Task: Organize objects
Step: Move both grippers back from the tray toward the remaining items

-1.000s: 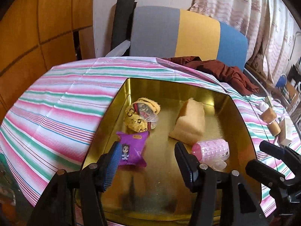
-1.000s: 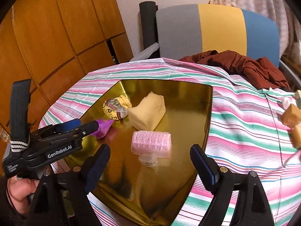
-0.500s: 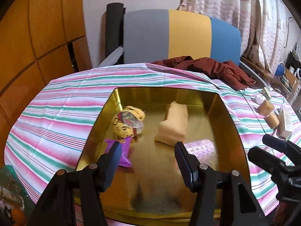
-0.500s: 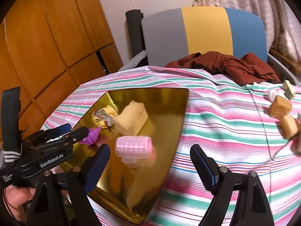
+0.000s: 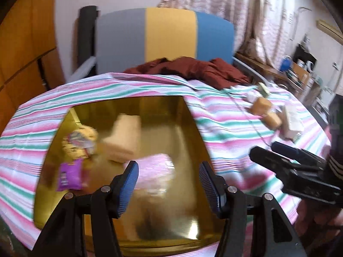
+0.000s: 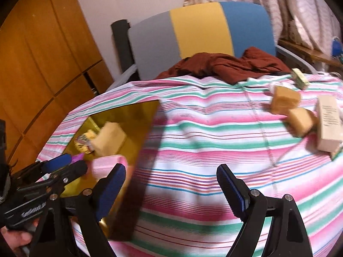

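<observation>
A gold tray (image 5: 171,115) (image 6: 148,115) on the striped tablecloth holds a pink hair roller (image 5: 156,169) (image 6: 107,166), a beige sponge block (image 5: 124,135) (image 6: 109,139), a purple packet (image 5: 69,174) and a wrapped cookie (image 5: 78,141). My left gripper (image 5: 168,182) is open and empty over the tray's near side, just before the roller. My right gripper (image 6: 169,188) is open and empty over the bare cloth right of the tray. Two brown cubes (image 6: 285,100) (image 5: 260,106) and a white box (image 6: 328,124) (image 5: 291,122) lie at the right.
A dark red cloth (image 5: 188,68) (image 6: 225,66) lies at the table's far edge before a grey, yellow and blue chair back (image 5: 167,36). Wooden panels (image 6: 42,64) stand at the left. A thin cord (image 6: 263,132) runs across the cloth. A small green-white item (image 6: 300,79) lies far right.
Both views have swung to the right. The tray has slid left in both views, and the brown cubes and white box have come into fuller view. Both grippers stay open.
</observation>
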The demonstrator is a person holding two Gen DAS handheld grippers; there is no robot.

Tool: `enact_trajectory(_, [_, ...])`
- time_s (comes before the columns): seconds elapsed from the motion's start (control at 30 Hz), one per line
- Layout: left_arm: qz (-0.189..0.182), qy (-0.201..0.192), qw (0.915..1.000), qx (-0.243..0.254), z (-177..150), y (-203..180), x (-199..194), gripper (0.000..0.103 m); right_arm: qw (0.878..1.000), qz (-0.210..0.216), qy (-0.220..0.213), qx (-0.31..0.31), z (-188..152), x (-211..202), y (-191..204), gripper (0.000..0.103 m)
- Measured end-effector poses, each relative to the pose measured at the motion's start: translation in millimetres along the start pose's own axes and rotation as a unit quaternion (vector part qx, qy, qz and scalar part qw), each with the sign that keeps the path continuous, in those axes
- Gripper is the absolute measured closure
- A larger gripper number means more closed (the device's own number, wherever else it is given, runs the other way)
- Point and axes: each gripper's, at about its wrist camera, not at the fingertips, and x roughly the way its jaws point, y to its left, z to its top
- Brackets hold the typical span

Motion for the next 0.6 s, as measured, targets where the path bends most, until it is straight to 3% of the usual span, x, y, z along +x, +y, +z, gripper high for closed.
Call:
enact_trajectory(0.43, [-0.094, 0.034, 0.9932, 0.061, -0.5, -74.1, 20.1, 0.043, 0.992, -0.102, 0.016, 0.075, -24.6, -12.5, -115.3, 0.016])
enact_trajectory(0.6, [-0.109, 0.049, 0.9908, 0.064, -1.4, -88.0, 28.1, 0.043, 0.983, -0.151, -0.013, 0.103, -17.6, -35.2, -165.0, 0.016])
